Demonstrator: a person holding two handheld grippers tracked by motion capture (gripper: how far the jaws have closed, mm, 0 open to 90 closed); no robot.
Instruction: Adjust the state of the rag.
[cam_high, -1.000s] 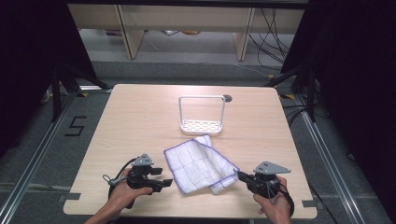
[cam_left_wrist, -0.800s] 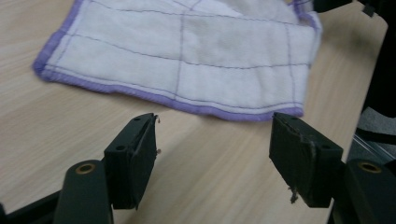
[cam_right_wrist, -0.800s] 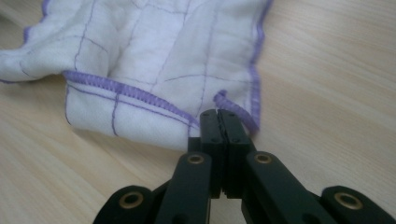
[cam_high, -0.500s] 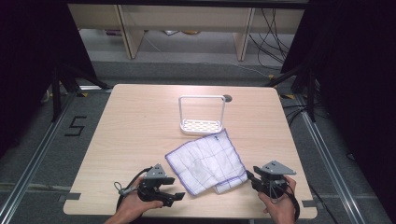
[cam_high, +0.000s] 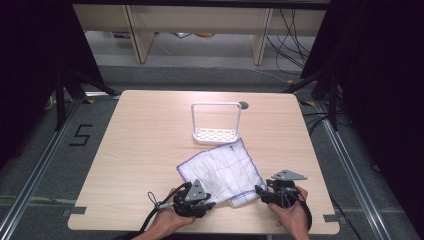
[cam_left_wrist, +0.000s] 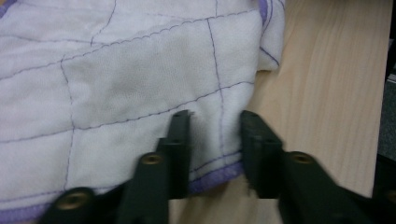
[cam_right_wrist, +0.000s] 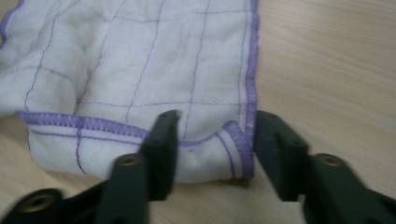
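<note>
The cloth (cam_high: 222, 172) lies at the table's (cam_high: 150, 150) 6 o'clock edge, soft, light, floppy. Its purple hem gives the surest hold. The left gripper (cam_left_wrist: 215, 128) has just been closing over the hem; the right gripper (cam_right_wrist: 215, 135) straddles a folded corner, unclenched.

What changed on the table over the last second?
The left claw slid right along the near edge to the cloth, its jaws closing around the hem. The cloth shifted and turned. The right claw and rack stayed put.
</note>
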